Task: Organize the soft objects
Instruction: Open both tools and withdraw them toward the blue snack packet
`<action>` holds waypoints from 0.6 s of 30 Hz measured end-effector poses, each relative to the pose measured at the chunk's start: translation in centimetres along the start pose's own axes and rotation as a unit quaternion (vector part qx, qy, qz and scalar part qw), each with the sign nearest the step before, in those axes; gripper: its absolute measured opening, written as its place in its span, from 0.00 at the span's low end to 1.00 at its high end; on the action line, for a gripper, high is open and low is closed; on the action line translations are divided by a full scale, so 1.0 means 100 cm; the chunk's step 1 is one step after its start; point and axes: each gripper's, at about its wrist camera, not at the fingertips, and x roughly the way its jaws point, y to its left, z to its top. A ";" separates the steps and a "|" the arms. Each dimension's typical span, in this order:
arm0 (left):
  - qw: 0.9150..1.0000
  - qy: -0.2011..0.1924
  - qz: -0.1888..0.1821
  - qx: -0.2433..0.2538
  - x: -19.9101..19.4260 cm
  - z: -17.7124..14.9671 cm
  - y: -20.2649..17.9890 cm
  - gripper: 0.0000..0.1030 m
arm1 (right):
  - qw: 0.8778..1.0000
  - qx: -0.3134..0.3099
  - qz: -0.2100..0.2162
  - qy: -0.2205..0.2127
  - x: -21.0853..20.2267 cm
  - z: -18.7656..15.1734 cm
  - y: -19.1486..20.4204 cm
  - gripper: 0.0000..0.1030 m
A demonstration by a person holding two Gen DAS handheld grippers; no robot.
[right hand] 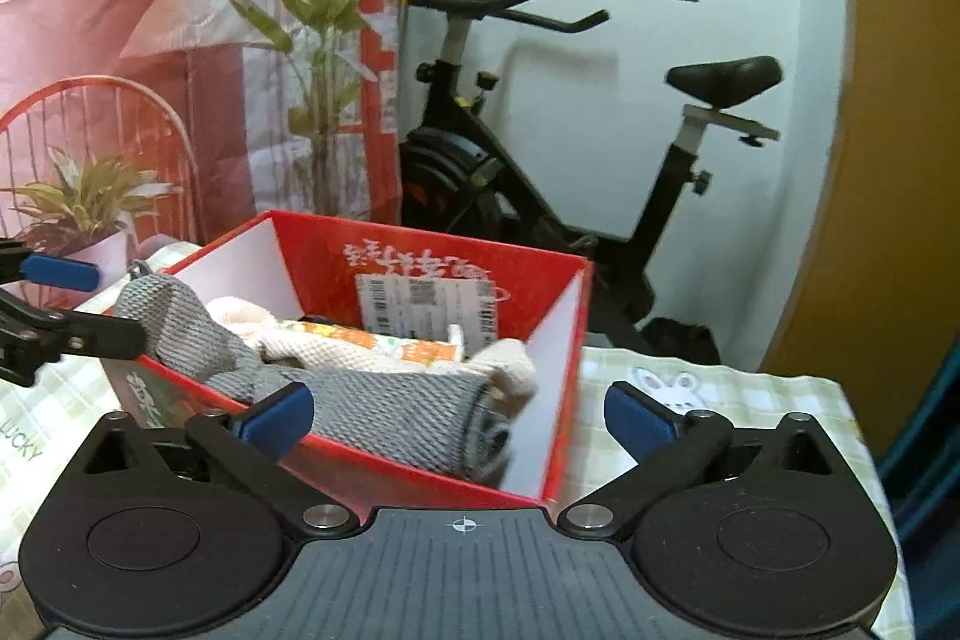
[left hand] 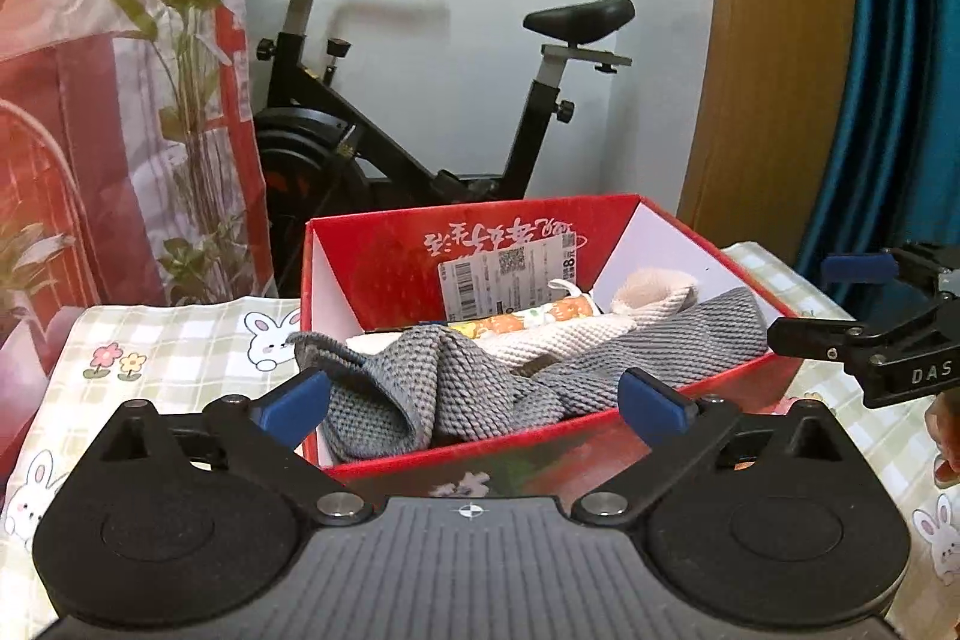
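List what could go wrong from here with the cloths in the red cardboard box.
1. One corner of the grey knitted cloth hangs over the red cardboard box's near rim; it may slip out, or snag a finger of the open left gripper close beside it.
2. The cloths are piled loosely, with the cream knitted cloth bunched on top, so the pile may shift.
3. The open right gripper sits over the box's near corner; a careless move could nudge the box.

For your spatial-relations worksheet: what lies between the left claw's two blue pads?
In the left wrist view, the grey knitted cloth and the red box near rim lie between the open left claw pads.
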 end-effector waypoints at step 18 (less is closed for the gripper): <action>0.999 0.021 -0.035 -0.014 -0.008 -0.030 -0.038 1.00 | 0.999 0.002 0.008 0.039 -0.027 -0.067 -0.034 1.00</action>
